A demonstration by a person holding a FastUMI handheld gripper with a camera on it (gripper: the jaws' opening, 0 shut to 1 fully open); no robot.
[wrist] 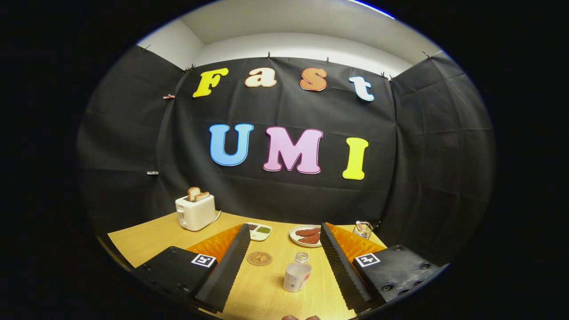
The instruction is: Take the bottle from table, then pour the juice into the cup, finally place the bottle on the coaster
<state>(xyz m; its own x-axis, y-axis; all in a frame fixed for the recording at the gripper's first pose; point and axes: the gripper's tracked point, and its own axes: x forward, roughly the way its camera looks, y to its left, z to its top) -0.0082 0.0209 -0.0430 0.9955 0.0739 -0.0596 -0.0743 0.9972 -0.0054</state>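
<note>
A: Why do the black ribbed gripper [281,262] fingers stand wide apart, holding nothing?

B: To straddle the small clear plastic bottle [297,275] standing between them, near the round wooden coaster [259,258].

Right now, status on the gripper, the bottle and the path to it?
Gripper open, fingers wide, holding nothing. Bottle upright on the table, between the fingers, untouched. Coaster bare, just left of the bottle. Nothing in the way; plate and toaster sit farther back.
</note>
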